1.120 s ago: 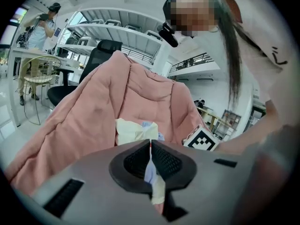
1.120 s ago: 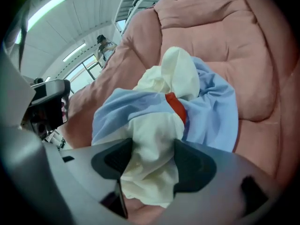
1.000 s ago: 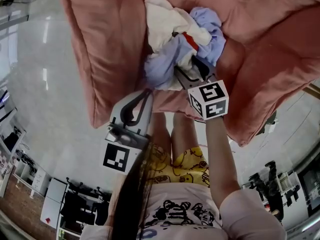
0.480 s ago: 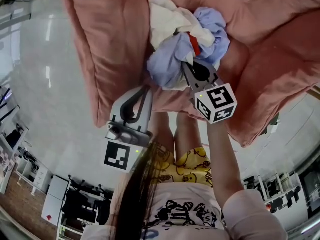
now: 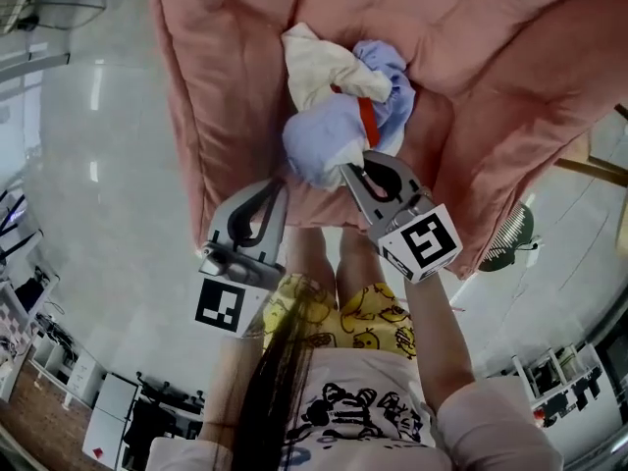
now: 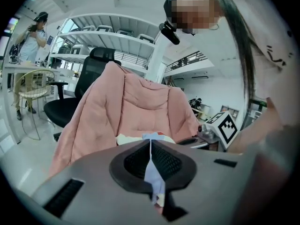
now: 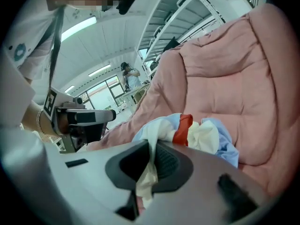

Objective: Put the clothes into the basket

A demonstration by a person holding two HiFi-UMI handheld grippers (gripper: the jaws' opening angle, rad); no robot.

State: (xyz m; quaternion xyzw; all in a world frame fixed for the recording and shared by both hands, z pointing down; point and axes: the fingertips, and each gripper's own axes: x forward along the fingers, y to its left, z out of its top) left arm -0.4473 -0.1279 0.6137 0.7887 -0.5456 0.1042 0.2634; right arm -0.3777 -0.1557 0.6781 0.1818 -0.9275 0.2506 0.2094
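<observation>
A bundle of clothes, cream, light blue and red, hangs over a pink quilted cover draped on a chair. My right gripper is shut on a cream fold of it, and the cloth runs between the jaws in the right gripper view. My left gripper sits at the bundle's lower left edge. In the left gripper view it is shut on a strip of light blue cloth. The bundle bulges just beyond the right jaws.
A black office chair carries the pink cover. A beige chair and a standing person are at the far left, with shelving behind. A fan stands right of the chair on the glossy floor.
My right gripper closed on the clothes and drew back towards the person, pulling the bundle up off the cover. The left gripper rose slightly with it.
</observation>
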